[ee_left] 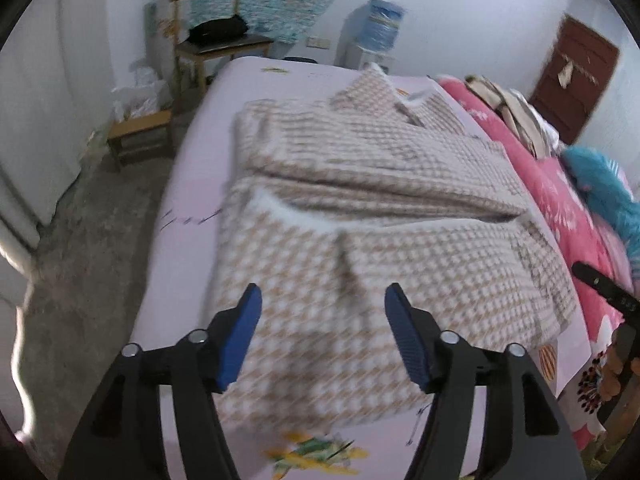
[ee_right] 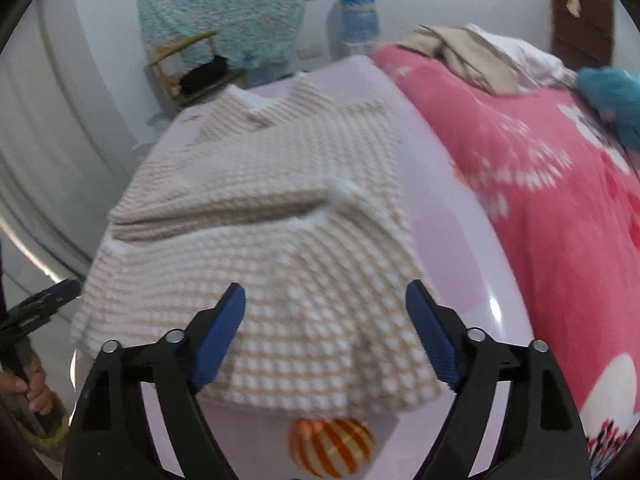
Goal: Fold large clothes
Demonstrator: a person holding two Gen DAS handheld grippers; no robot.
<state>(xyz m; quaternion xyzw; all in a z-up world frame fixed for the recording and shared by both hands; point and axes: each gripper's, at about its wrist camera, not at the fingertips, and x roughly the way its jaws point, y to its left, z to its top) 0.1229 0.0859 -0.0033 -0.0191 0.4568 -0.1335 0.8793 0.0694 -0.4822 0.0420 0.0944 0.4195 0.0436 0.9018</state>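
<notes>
At far left, a wooden chair [ee_left: 218,46] with a black bag stands against the wall beside a low stool [ee_left: 140,136]. The left gripper [ee_left: 322,334] hovers above the near hem of the houndstooth coat [ee_left: 360,200], jaws apart and empty. The coat lies partly folded on the lilac bed sheet [ee_left: 192,184]. The right gripper [ee_right: 326,330] also has its jaws apart over the hem. A pink blanket [ee_right: 560,208] lies rightmost.

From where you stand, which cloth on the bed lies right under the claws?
The beige-and-white checked garment, spread on the pale sheet. The pink blanket and the crumpled beige clothes lie off to the right.
</notes>
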